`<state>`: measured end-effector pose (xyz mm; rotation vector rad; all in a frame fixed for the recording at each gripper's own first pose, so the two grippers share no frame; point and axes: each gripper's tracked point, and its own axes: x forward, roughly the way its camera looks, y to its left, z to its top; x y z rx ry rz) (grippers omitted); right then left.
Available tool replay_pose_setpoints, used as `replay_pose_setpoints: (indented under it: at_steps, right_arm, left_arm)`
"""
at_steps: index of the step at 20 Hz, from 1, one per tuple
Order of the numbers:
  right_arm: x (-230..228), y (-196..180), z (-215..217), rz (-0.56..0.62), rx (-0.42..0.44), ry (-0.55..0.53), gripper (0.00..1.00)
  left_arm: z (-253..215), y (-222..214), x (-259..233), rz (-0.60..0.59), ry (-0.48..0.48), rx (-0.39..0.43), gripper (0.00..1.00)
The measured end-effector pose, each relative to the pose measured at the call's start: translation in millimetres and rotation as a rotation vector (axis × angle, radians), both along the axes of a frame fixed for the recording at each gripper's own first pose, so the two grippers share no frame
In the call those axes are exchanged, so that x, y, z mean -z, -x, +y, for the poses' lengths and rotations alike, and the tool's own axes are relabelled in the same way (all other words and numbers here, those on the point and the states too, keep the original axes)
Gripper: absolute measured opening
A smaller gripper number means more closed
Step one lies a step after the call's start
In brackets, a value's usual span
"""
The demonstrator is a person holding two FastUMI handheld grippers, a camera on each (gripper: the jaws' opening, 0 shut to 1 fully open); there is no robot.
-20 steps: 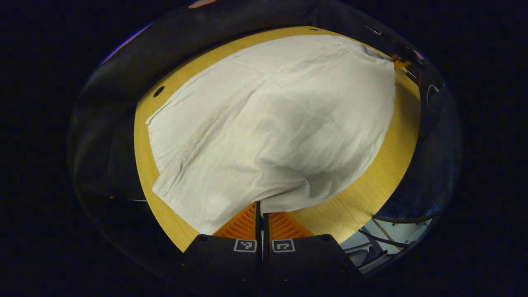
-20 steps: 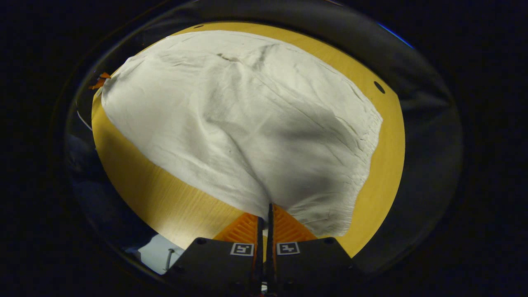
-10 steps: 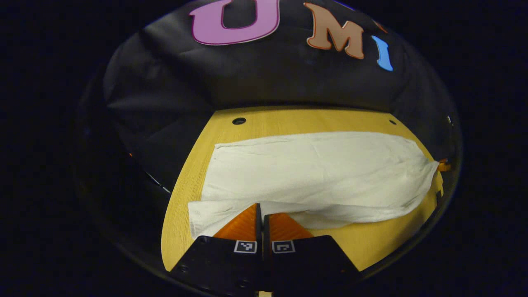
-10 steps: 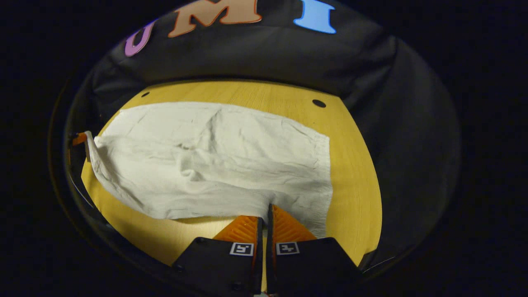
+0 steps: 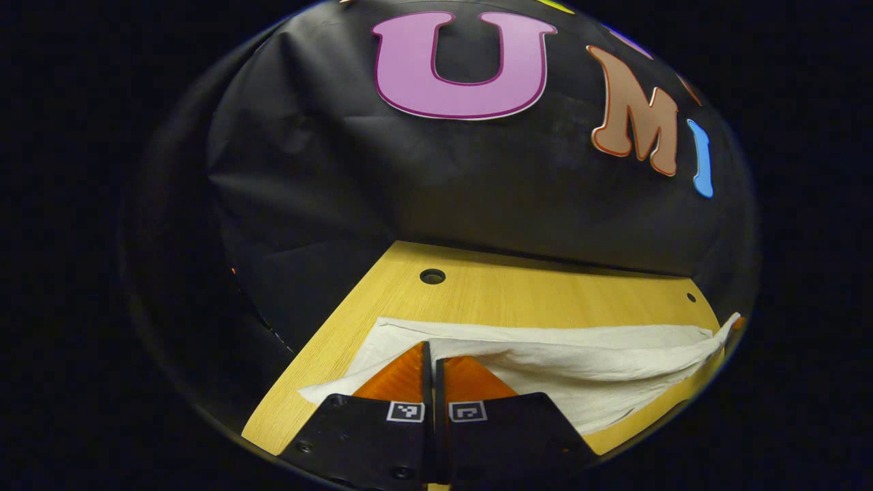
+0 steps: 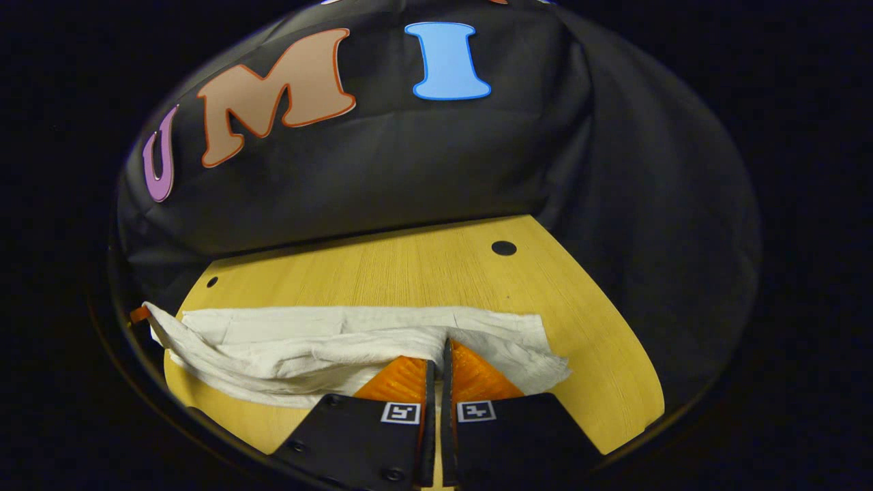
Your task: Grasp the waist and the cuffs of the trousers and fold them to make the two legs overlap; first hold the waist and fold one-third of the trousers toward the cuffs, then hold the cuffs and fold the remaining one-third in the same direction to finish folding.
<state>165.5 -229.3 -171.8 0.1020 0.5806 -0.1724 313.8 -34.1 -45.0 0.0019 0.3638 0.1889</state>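
Observation:
White trousers (image 5: 586, 368) lie on the wooden table (image 5: 518, 293), one leg being carried over the other. In the left gripper view my left gripper (image 5: 429, 348) is shut on the near cloth edge at one end, the lifted layer arching away to the right. In the right gripper view my right gripper (image 6: 443, 344) is shut on the trousers (image 6: 286, 348) at the other end, where a gathered band (image 6: 539, 365) hangs beside the fingers. The raised fold runs between both grippers, just above the layer resting on the table. The other gripper's tip (image 6: 140, 314) peeks out at the cloth's far left corner.
The black booth wall (image 5: 443, 191) rises right behind the table's far edge. Round holes (image 5: 432, 276) sit in the tabletop near the back corners, another hole (image 6: 503, 248) in the right gripper view. Bare wood (image 6: 409, 273) lies between the trousers and the wall.
Both grippers have swung forward and down with the held edge, from looking down on spread trousers to looking level at the wall. The lifted leg now hangs low over the other.

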Motion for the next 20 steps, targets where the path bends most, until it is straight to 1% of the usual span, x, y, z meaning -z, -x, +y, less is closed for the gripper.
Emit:
replay_pose_setpoints:
  at_steps: [3,4,6,9,11,12,14,16,18,20]
  right_arm:
    - [26.0,-47.8,3.2,0.020,-0.028,0.055,0.06]
    - [33.4,-57.8,2.8,0.031,-0.031,0.067,0.06]
    - [56.8,-78.9,8.4,0.049,-0.033,0.048,0.06]
    - [74.3,-88.8,5.5,0.061,-0.039,0.027,0.06]
    - [75.3,-92.5,6.3,0.053,-0.052,0.030,0.13]
    - [81.1,-95.9,6.8,0.056,-0.052,0.023,0.19]
    - [79.9,-97.2,2.1,0.050,-0.044,0.007,0.58]
    - [66.3,-88.4,-7.6,0.031,-0.012,-0.002,0.97]
    - [51.7,-76.8,-29.0,-0.004,0.039,-0.008,0.97]
    - [36.5,-57.6,-56.5,-0.029,0.097,-0.019,0.97]
  left_arm:
    - [4.7,-37.6,22.0,0.023,0.016,-0.014,0.00]
    - [4.7,-49.3,30.0,0.034,0.016,-0.011,0.00]
    - [5.1,-71.3,46.8,0.052,0.003,-0.010,0.00]
    - [1.5,-85.6,58.2,0.061,-0.012,0.002,0.00]
    - [1.0,-91.8,62.4,0.055,-0.005,0.004,0.00]
    - [0.0,-92.4,65.7,0.058,0.007,0.010,0.04]
    - [-5.1,-90.5,69.8,0.064,0.040,0.012,0.11]
    - [-7.8,-83.5,64.3,0.056,0.056,0.003,0.54]
    - [-11.3,-79.0,51.0,0.021,0.036,0.008,0.97]
    - [-16.5,-72.8,40.8,0.003,0.012,0.023,0.95]
